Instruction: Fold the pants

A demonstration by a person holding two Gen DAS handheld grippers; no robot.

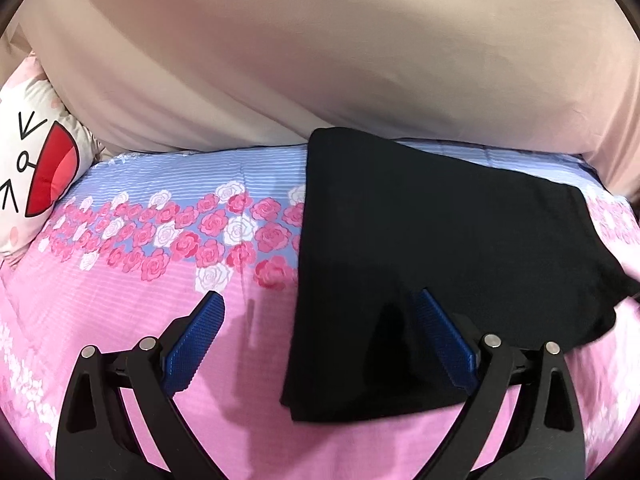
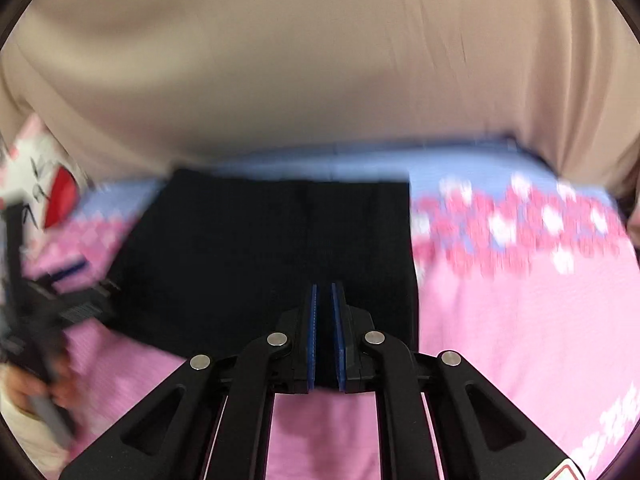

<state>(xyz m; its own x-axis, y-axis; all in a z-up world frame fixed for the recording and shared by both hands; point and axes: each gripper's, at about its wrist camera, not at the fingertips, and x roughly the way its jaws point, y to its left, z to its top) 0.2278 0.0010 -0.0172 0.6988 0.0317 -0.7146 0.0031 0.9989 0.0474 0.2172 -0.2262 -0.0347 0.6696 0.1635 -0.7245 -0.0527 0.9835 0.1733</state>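
While folded, one black pants, two grippers, one cartoon pillow.

Black pants, pink-and-blue rose bedsheet (striped), beige curtain

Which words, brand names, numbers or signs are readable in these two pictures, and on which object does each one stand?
No readable text.
Cushion: a drawn cartoon face only, no letters.
Right gripper: a red-edged sticker at the bottom frame edge, cut off, unreadable.
Black pants, floral bedsheet: no print or label visible.
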